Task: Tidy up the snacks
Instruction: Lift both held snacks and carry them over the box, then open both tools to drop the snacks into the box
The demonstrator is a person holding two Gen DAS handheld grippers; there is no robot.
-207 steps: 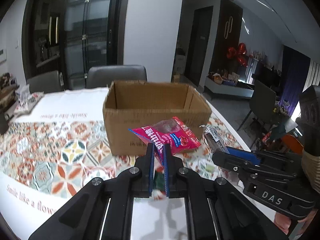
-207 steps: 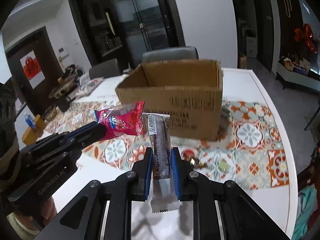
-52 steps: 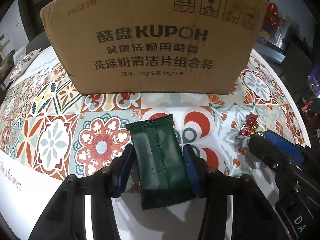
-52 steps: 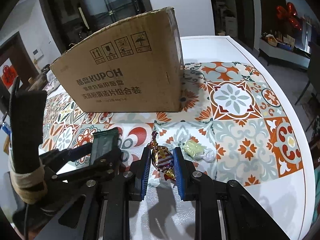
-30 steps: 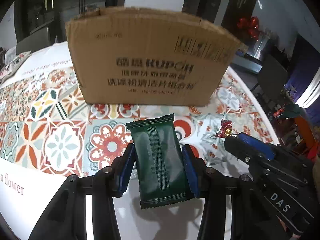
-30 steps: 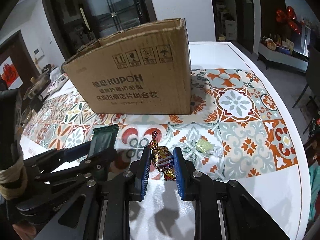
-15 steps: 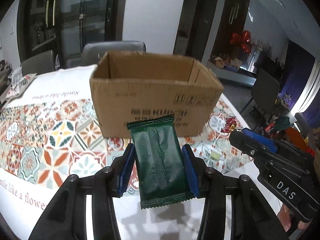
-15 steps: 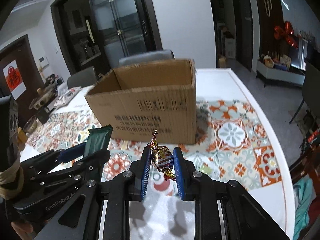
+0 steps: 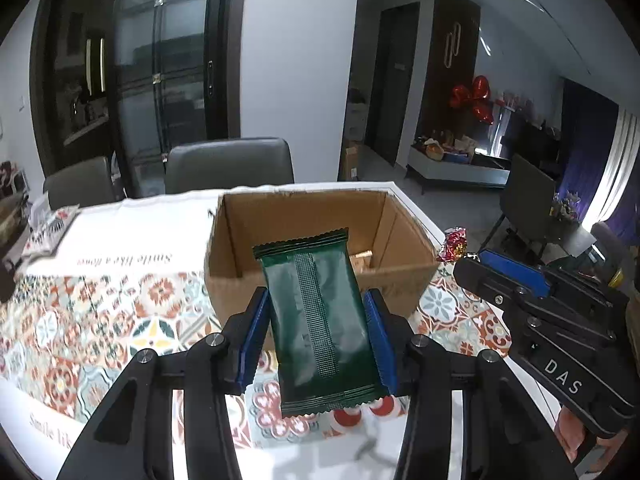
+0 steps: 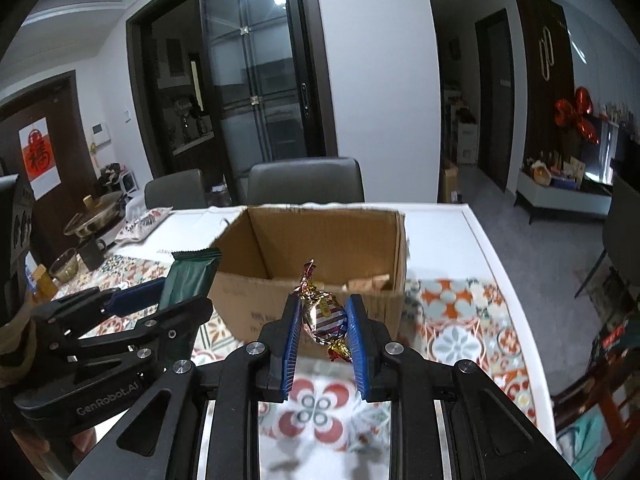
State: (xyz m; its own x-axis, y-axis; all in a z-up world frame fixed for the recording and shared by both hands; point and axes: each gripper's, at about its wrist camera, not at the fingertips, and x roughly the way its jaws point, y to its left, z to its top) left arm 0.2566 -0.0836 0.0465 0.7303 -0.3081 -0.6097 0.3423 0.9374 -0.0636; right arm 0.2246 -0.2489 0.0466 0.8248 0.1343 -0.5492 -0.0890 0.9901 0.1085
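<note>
Both grippers are up off the table in front of the open cardboard box (image 9: 320, 280). The left gripper (image 9: 318, 336) has its jaws pinching a dark green snack packet (image 9: 320, 320); the right gripper (image 10: 323, 330) pinches a shiny foil-wrapped candy (image 10: 322, 314). A few tan packets (image 10: 368, 282) sit inside the box, on the patterned tablecloth (image 9: 100, 320).

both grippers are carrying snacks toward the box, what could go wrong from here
1. The right gripper pinches the small foil-wrapped candy only at its slick middle; it could slip out before reaching the cardboard box.
2. The left gripper holds the green packet by its edges with both ends sticking out; the far end could catch the box's near wall.
3. Both grippers head for the same opening side by side, so they may bump.
</note>
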